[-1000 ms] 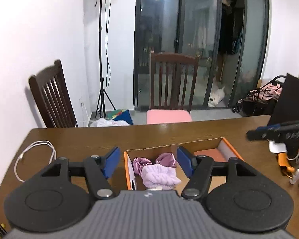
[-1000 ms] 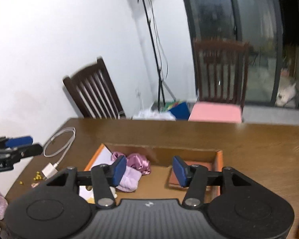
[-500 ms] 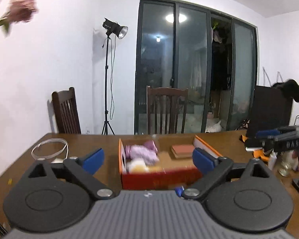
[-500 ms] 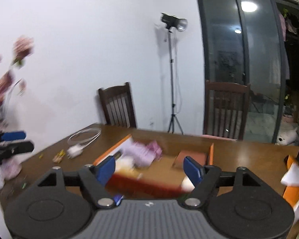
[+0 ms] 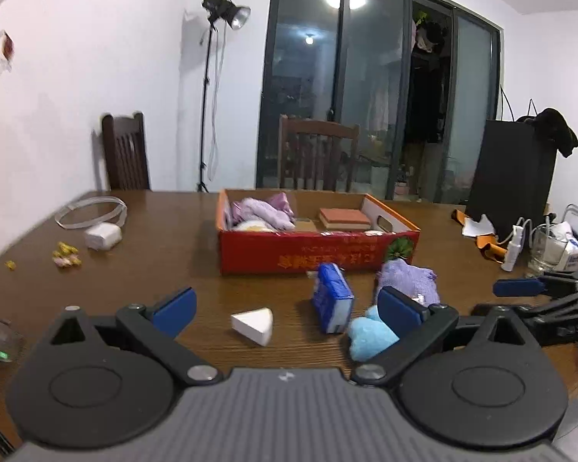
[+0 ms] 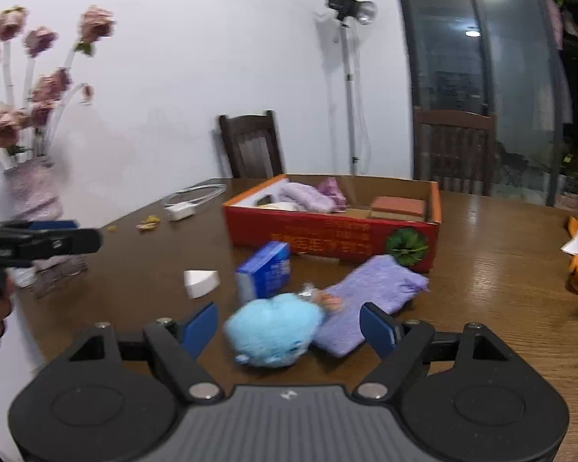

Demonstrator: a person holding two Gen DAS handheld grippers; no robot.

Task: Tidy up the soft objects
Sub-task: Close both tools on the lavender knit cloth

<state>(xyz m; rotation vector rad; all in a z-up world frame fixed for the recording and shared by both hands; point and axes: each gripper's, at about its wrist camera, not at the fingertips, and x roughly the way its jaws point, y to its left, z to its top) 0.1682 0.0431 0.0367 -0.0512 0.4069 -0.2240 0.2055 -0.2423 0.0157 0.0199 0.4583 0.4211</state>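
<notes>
The left gripper has just been opening and its blue pads stand wide apart over the brown table, gripping nothing; a white wedge and a blue packet lie on the wood between and beyond them. The right gripper has also just been opening, less wide, with a fluffy light-blue plush toy lying between its pads, which do not press on it. Just right of the toy, touching it, lies a lilac knitted cloth. Behind these stands one red cardboard box, holding more lilac and pink soft things at its left end and one brick-coloured block at its right. Only the left wrist view shows a glass and a spray bottle at the table's right edge. Only the right wrist view shows a vase of pink flowers at the left. Both views show two dark wooden chairs and one lamp on a stand.
</notes>
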